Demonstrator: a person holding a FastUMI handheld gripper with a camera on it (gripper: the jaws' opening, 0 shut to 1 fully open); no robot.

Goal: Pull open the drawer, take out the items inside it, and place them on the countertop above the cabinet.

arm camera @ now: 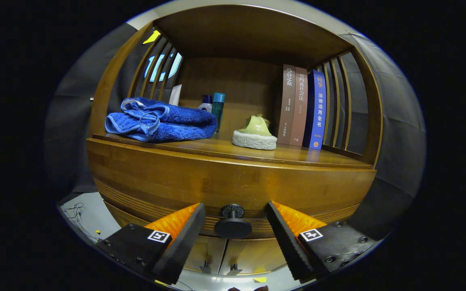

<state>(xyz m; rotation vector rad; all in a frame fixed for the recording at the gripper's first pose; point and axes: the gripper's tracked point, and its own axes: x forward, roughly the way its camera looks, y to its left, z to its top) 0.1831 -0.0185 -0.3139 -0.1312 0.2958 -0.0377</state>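
Note:
The wooden cabinet's drawer front (229,186) stands shut, with a dark round knob (233,224) at its lower middle. My gripper (236,220) is open, its two fingers flanking the knob with a gap on each side, neither touching it. The knob sits right between the fingertips. Above the drawer runs the wooden countertop shelf (297,155). What lies inside the drawer is hidden.
On the countertop lie a folded blue towel (162,120), two small bottles (214,105), a pale green ornament on a white base (255,132) and three upright books (302,106). Slatted wooden sides and a wooden roof enclose the shelf. Pale floor with thin wires (80,212) lies below left.

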